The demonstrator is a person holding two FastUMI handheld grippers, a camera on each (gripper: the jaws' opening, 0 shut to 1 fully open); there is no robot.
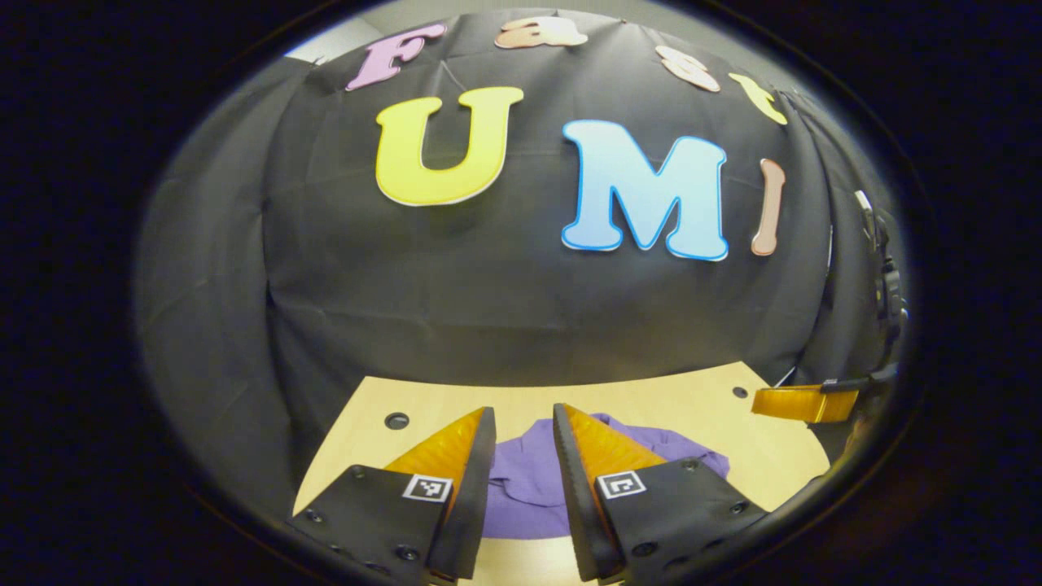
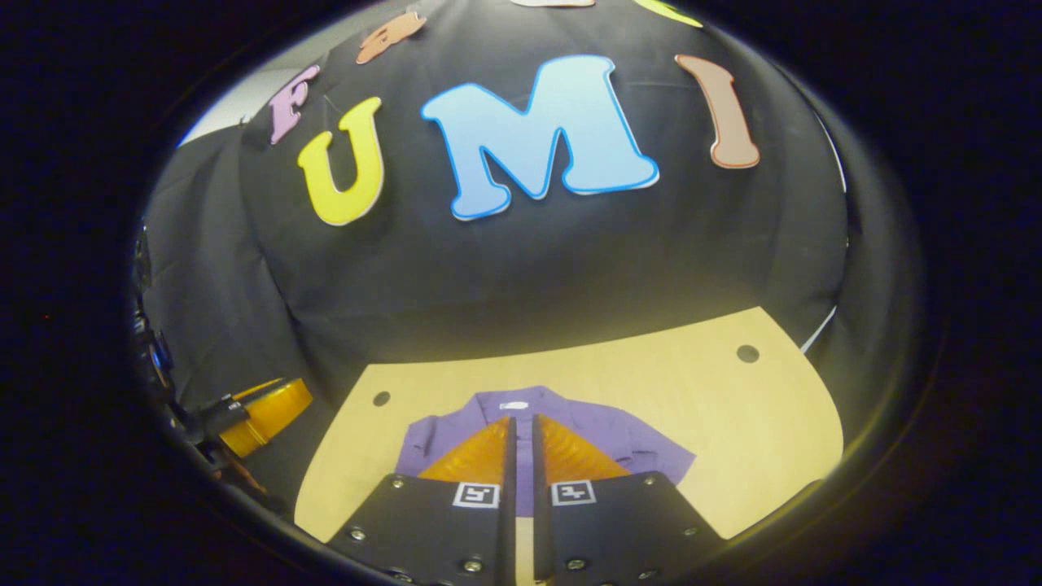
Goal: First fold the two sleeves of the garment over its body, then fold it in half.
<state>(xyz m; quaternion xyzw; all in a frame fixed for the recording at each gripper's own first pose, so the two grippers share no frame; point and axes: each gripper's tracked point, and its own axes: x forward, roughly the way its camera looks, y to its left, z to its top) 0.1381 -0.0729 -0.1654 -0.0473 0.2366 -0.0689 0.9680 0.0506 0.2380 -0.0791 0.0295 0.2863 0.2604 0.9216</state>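
Left gripper view, left to right: your left gripper hangs above the near edge of the wooden table, jaws parted by a moderate gap and holding nothing. Between the fingers lies the purple garment, rumpled on the tabletop. At the far right edge, the other gripper's finger shows, raised off the table.

Right gripper view, left to right: the other gripper's finger sits at the far left, clear of the table. At centre, your right gripper has its jaws almost shut, a thin slit between them, gripping nothing. Beyond them the garment lies collar away from you, one sleeve spread to the right; the other sleeve is largely hidden.

Judgement: sleeve folding is not yet begun. Open the right jaws wider first, pinch each sleeve near its cuff, lift low, and lay it flat across the body.
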